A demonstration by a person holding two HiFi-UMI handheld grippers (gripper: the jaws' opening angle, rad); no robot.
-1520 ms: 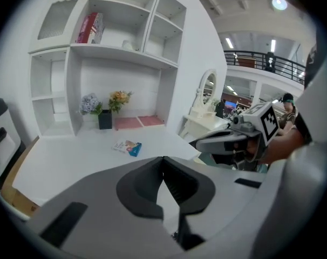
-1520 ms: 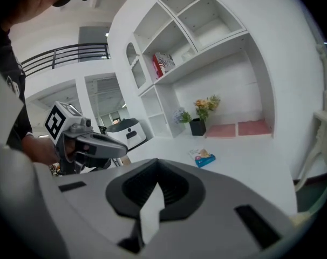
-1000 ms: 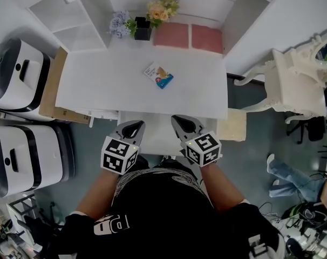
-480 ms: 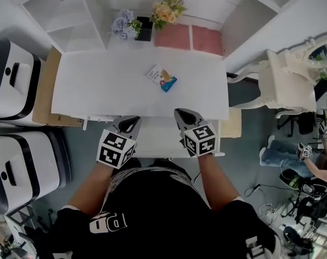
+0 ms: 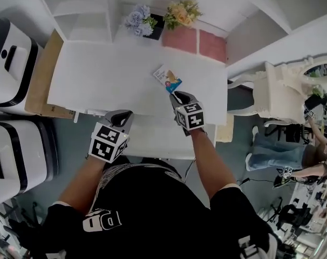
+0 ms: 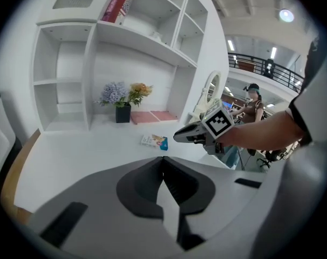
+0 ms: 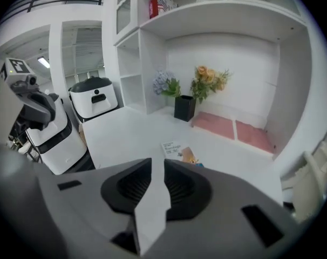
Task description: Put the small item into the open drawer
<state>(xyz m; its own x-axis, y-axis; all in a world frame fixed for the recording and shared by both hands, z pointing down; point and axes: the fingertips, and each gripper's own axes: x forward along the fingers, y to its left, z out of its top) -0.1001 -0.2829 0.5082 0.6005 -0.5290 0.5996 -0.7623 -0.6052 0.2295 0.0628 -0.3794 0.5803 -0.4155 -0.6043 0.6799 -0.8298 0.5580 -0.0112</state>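
Observation:
The small item, a flat white and blue packet (image 5: 167, 78), lies on the white desk (image 5: 99, 80), right of centre. My right gripper (image 5: 179, 96) hovers over the desk's front part, its tips just short of the packet (image 7: 179, 151). Its jaws are opening, with a narrow gap and nothing between them (image 7: 158, 161). My left gripper (image 5: 122, 116) is shut and empty at the desk's front edge, above the left side of the open drawer (image 5: 152, 139). In the left gripper view its jaws (image 6: 162, 159) meet, and the right gripper (image 6: 181, 136) shows beside the packet (image 6: 154, 141).
A black pot of flowers (image 5: 155, 21) and two pink mats (image 5: 198, 39) stand at the back of the desk. White machines (image 5: 7, 53) and a cardboard panel (image 5: 36, 74) are on the left. A white ornate chair (image 5: 277, 96) is on the right, with a person (image 5: 314, 155) beyond.
My right gripper has moved forward over the desk to the packet. The left gripper has stayed near the drawer. The head view has shifted.

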